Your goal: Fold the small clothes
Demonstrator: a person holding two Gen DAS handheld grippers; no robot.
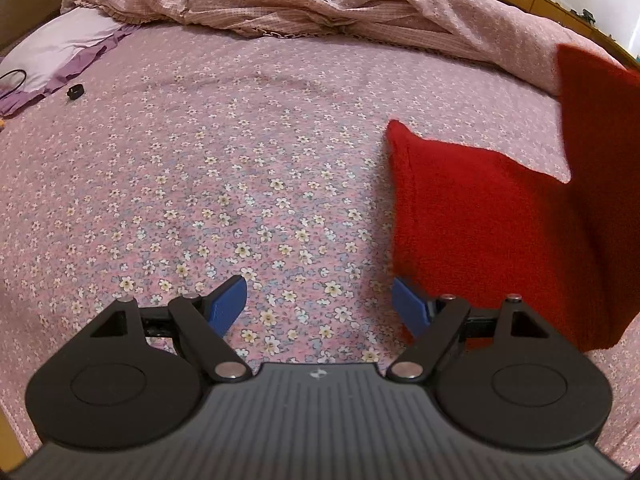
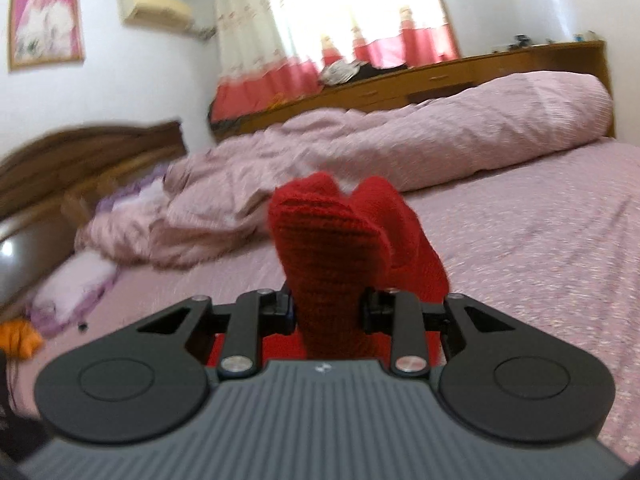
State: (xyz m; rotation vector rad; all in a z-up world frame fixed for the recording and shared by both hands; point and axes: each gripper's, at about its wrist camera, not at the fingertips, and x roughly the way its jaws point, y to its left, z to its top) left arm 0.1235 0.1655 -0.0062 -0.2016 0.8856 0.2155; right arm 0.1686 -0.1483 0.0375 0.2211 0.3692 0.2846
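A red knitted garment (image 1: 492, 216) hangs at the right of the left wrist view, partly lifted above the floral bedsheet (image 1: 248, 168). My left gripper (image 1: 320, 306) is open and empty, its blue fingertips wide apart; the right fingertip is close to the garment's lower edge. In the right wrist view my right gripper (image 2: 328, 312) is shut on the red garment (image 2: 336, 236), which bunches up between the fingers and holds well above the bed.
A crumpled pink quilt (image 1: 320, 4) lies along the far side of the bed. A lilac pillow (image 1: 60, 48) and a small black object (image 1: 75, 91) sit at the left. A wooden headboard (image 2: 80, 148) and cabinet (image 2: 460, 76) border the bed.
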